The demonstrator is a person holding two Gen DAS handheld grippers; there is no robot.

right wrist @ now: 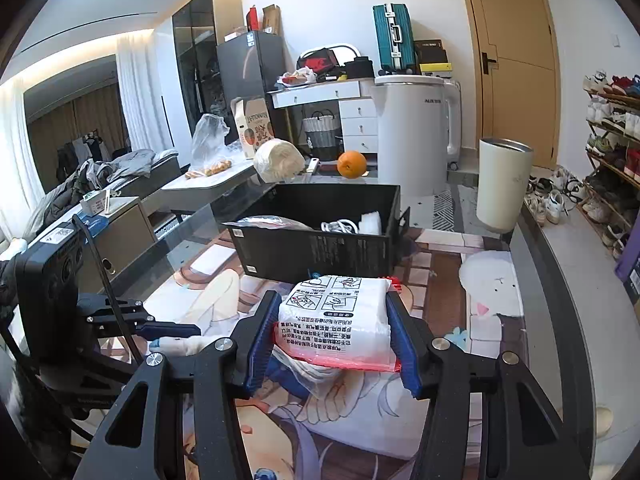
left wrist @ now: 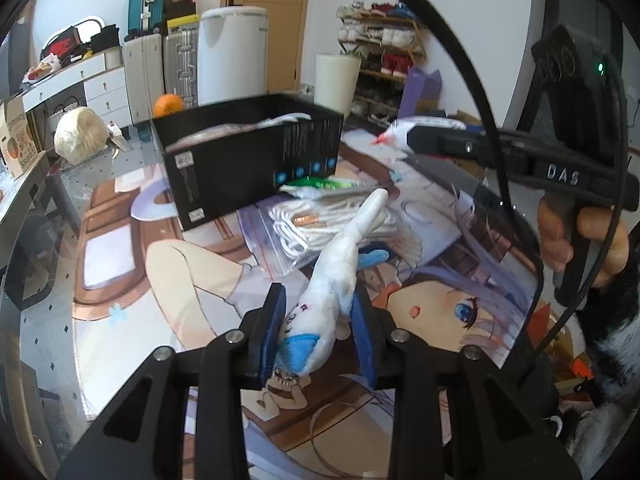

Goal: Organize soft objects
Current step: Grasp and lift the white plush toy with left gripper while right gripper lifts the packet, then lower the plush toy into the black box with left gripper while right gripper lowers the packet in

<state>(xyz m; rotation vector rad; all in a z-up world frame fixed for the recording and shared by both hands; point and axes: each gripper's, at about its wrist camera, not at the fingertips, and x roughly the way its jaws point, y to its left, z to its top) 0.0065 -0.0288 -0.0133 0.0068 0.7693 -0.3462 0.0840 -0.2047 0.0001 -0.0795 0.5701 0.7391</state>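
Black box (right wrist: 316,240) contents mostly hidden by its walls, shoe rack (right wrist: 612,128) cut off at the edge

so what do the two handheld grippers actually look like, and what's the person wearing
Both are black plastic frames with triangular cut-outs and silver screw heads. The left gripper and right gripper each have blue ribbed pads on the fingers. Seen from the left, the right one bears raised lettering "DAS", a black camera block with a green light, and a black cable. A dark sleeve with pale fur trim shows.

White-blue plush toy (left wrist: 336,296); black box (right wrist: 316,236); red-edged white packet (right wrist: 340,324).
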